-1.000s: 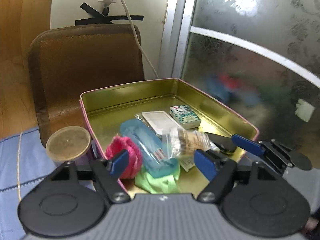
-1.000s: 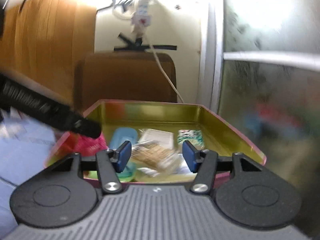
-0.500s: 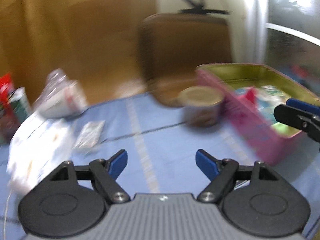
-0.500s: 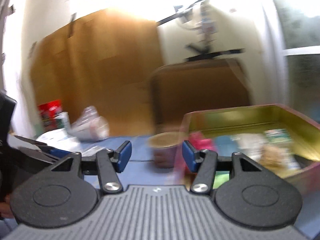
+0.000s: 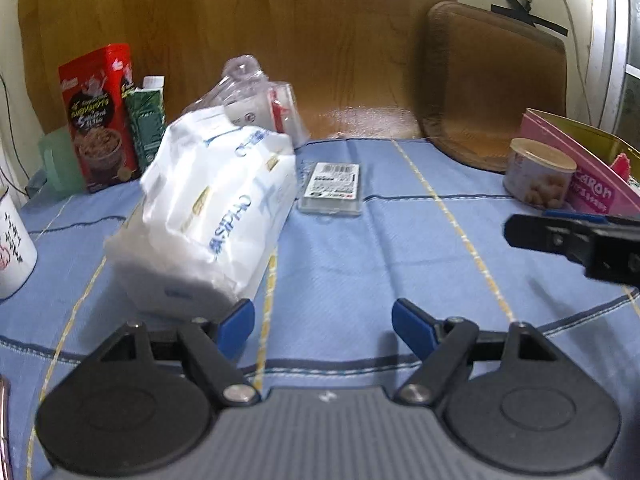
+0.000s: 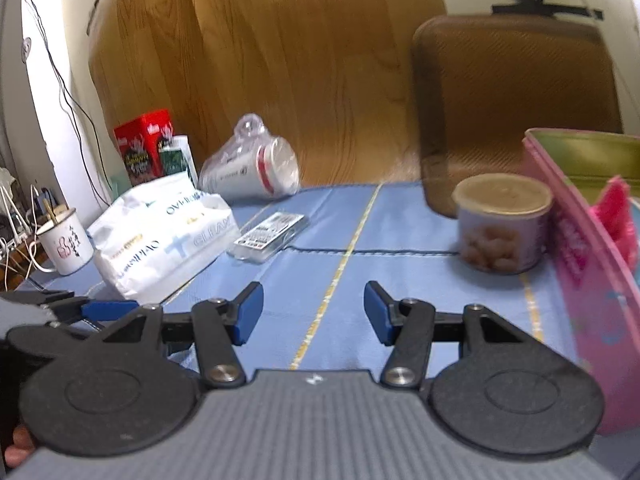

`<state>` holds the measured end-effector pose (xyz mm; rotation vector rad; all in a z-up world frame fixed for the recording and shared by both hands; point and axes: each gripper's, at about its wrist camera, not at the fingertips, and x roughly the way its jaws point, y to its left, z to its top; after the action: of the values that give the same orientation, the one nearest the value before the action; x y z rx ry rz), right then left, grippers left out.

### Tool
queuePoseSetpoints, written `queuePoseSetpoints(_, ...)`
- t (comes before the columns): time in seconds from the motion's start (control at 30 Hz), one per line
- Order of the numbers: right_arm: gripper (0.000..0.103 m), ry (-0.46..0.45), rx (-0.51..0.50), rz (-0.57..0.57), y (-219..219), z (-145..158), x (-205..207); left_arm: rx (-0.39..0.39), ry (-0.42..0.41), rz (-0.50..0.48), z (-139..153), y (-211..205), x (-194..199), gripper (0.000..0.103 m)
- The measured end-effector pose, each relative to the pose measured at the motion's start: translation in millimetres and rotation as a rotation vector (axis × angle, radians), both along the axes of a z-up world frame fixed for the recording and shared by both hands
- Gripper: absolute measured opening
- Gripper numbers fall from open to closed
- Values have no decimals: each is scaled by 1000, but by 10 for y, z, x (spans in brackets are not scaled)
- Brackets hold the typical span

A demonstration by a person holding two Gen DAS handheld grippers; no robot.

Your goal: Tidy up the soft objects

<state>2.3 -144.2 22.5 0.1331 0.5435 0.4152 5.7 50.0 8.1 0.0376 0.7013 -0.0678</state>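
Both grippers hang over a blue cloth with yellow and dark stripes [image 5: 340,248] that covers the table. The left gripper [image 5: 323,317] has its blue-tipped jaws spread wide with only cloth between them; they have just been opening a little further. Its left fingertip [image 5: 236,318] sits just beside the near corner of a soft white plastic pack of tissues with blue lettering [image 5: 208,216], which lies to the left on the cloth, though whether they touch cannot be told. Beyond the pack lies a clear bag holding stacked paper cups [image 5: 260,100], and to the right of the pack a small flat clear packet with a barcode label [image 5: 331,188]. The right gripper [image 6: 313,312] likewise has its jaws apart and holds nothing, pointing along a yellow stripe. At the far right stands a pink metal tin with a gold inside [image 6: 584,240], a bright pink fluffy soft item [image 6: 614,216] poking over its rim, and a small round can with a tan lid [image 6: 502,224] just beside its left wall. At far left are a red carton [image 5: 96,116] and a white enamel mug [image 6: 66,242].
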Motion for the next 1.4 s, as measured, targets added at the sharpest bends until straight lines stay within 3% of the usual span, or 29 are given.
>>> queuePoseSetpoints(0.17, 58, 29, -37, 23, 258, 0, 283, -49, -29, -35, -129, 82, -49, 82)
queuePoseSetpoints(0.5, 60, 113, -111, 76, 1057, -66, 1236, -148, -153, -101, -44, 161, -218, 84)
queuePoseSetpoints(0.6, 75, 173, -155, 79, 1234, -158, 1500, -156, -174, -114, -32, 147, -245, 84)
queuePoseSetpoints(0.7, 76, 175, -174, 93, 1271, -195, 1575, -168, -171, -109, -32, 155, -226, 84)
queuePoseSetpoints(0.83, 66, 163, -172, 128, 1134, -175, 1439, -193, -163, -100, -38, 192, -214, 84)
queuePoseSetpoints(0.93, 66, 147, -170, 137, 890, -173, 1212, -199, -157, -96, -45, 208, -200, 84)
queuePoseSetpoints(1.07, 66, 117, -170, 148, 386, -172, 673, -209, -147, -105, -49, 218, -194, 86)
queuePoseSetpoints(1.23, 66, 86, -158, 143, -186, -172, -138, -210, -72, -126, -59, 112, -122, 84)
queuePoseSetpoints(1.4, 67, 47, -143, 93, -427, -234, -621, -296, 62, -291, 27, -427, -95, 74)
